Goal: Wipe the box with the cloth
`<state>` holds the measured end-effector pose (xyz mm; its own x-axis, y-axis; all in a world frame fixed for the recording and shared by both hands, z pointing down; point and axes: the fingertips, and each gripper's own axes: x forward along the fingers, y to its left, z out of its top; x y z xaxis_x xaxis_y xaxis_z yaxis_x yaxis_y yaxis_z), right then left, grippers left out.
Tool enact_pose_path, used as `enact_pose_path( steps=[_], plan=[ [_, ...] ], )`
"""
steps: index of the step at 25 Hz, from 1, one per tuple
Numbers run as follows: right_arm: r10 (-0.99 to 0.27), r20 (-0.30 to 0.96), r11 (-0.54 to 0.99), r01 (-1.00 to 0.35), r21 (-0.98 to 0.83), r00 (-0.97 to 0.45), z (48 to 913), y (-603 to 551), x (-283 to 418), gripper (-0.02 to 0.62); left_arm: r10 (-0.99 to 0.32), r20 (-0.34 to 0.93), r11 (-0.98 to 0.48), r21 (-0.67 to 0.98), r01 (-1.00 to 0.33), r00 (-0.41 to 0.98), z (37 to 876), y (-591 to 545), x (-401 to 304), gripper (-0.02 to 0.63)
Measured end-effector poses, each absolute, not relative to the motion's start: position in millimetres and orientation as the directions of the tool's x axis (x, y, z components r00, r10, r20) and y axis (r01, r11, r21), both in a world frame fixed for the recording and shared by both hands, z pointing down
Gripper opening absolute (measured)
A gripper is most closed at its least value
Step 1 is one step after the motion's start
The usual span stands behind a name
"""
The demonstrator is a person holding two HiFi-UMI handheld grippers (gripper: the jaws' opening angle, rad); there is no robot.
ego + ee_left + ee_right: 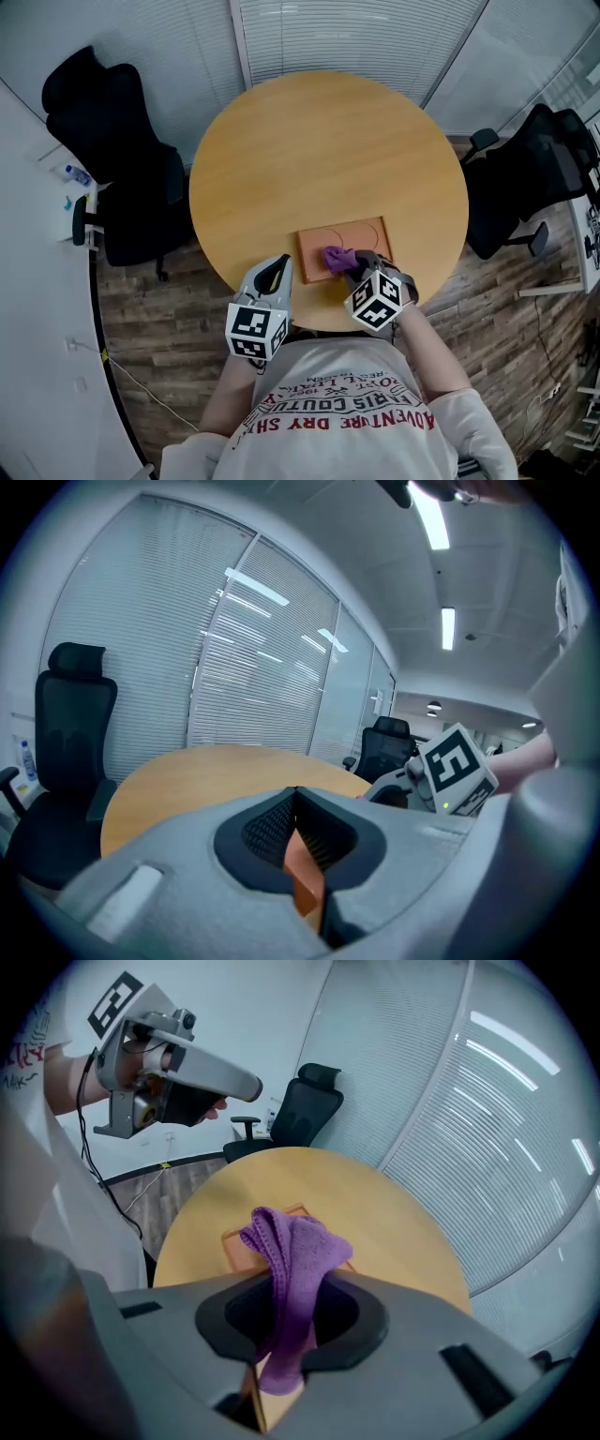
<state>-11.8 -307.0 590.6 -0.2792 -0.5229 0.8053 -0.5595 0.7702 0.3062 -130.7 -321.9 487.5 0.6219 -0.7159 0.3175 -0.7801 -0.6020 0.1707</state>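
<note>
A flat orange-brown box lies near the front edge of the round wooden table. My right gripper is shut on a purple cloth, which rests bunched on the box's near side. In the right gripper view the cloth hangs out between the jaws over the box. My left gripper is at the box's left edge, jaws closed with an orange sliver of the box between them.
Black office chairs stand left and right of the table. A white ledge with a small bottle runs along the left wall. Window blinds close off the far side. The person's torso is right against the table's front edge.
</note>
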Motion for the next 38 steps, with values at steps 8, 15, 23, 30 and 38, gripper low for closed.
enact_pose_path(
  steps=[8,15,23,30,38],
  plan=[
    [-0.525,0.804,0.818,-0.427,0.386,-0.278,604.5,-369.7,4.3,0.08,-0.75,0.358,-0.537,0.162,-0.828,0.556,490.7,-345.1,-105.6,0.009],
    [-0.508,0.814,0.847,-0.337,0.412,-0.282,632.2,-397.2,-6.3,0.081,-0.78,0.397,-0.457,0.165,-0.874,0.483,499.6,-351.4,-107.5,0.008],
    [-0.49,0.81,0.854,-0.362,0.372,-0.323,642.3,-389.1,-11.6,0.081,-0.799,0.4,-0.427,0.148,-0.892,0.449,497.0,-348.7,-115.1,0.009],
    [-0.474,0.811,0.862,-0.366,0.35,-0.343,643.1,-366.9,-18.1,0.083,-0.794,0.385,-0.451,0.147,-0.88,0.471,492.8,-343.8,-115.9,0.008],
    [-0.496,0.799,0.839,-0.424,0.34,-0.34,642.5,-340.3,-21.8,0.083,-0.769,0.393,-0.486,0.153,-0.861,0.504,500.9,-332.9,-122.2,0.009]
  ],
)
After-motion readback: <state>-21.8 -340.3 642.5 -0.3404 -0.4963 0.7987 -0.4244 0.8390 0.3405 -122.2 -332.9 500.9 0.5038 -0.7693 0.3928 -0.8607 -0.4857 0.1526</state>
